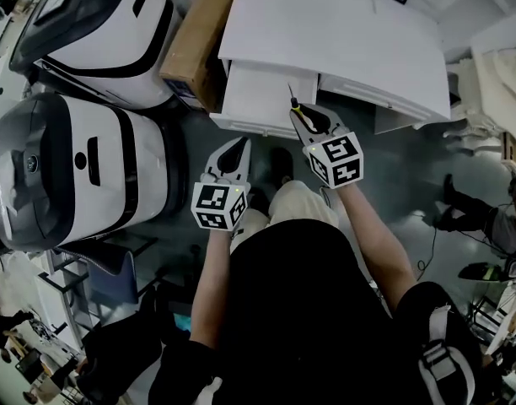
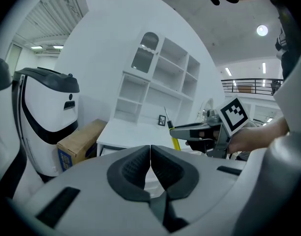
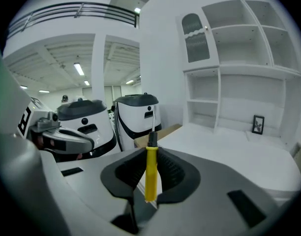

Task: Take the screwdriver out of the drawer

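In the air at the open drawer's [image 1: 260, 99] front edge, yellow-handled screwdriver [image 3: 150, 173] upright, shaft up, handle clamped in the right gripper [image 1: 302, 121], left gripper [image 2: 150, 157] near, jaws pressed together, holding nothing, white desk [image 1: 351, 32] behind.

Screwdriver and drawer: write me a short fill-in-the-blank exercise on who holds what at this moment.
The right gripper is shut on the screwdriver, whose handle is ___.
The left gripper, jaws shut, holds ___.
In the head view the drawer of the white desk stands ___.
Missing words: yellow; nothing; open.
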Demonstrator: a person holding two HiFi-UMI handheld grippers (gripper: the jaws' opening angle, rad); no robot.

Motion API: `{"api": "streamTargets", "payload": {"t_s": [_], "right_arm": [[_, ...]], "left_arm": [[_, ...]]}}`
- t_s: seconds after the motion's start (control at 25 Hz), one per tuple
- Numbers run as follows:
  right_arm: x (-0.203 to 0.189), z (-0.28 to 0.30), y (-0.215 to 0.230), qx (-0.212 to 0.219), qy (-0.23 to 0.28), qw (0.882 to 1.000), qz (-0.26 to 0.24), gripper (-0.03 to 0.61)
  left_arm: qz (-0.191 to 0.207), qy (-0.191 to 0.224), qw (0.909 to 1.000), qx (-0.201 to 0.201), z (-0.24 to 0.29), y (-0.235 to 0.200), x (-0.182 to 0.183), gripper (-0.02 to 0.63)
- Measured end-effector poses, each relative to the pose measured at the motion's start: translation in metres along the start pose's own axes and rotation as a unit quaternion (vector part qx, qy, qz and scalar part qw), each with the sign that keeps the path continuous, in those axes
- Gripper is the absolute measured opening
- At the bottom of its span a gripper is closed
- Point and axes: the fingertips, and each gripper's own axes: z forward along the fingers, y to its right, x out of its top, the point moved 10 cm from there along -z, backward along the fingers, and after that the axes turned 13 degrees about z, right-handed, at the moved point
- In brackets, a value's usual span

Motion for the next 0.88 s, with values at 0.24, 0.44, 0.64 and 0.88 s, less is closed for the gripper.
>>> {"api": "streamTargets", "payload": {"t_s": [0.24, 0.44, 0.64, 0.88], "right_arm": [[0.009, -0.047, -0.022, 0.029, 0.058, 0.998, 0.012, 0.087], [0.011, -0.072, -0.033, 0.060, 0.092, 0.993, 0.036, 0.086], [0.006, -0.100, -0.046, 0.065, 0.118, 0.989, 0.058, 0.084], [0.004, -0.089, -0.035, 0.075, 0.121, 0.987, 0.079, 0.084]], "left_arm": [[0.000, 0.021, 0.9998, -0.008, -0.014, 0.005, 0.011, 0.025], [0.006, 0.032, 0.9994, -0.013, -0.023, 0.006, 0.017, 0.025], [0.003, 0.038, 0.9990, -0.022, -0.034, 0.017, 0.017, 0.025], [0.010, 0.036, 0.9990, -0.026, -0.016, 0.011, 0.018, 0.025]]}}
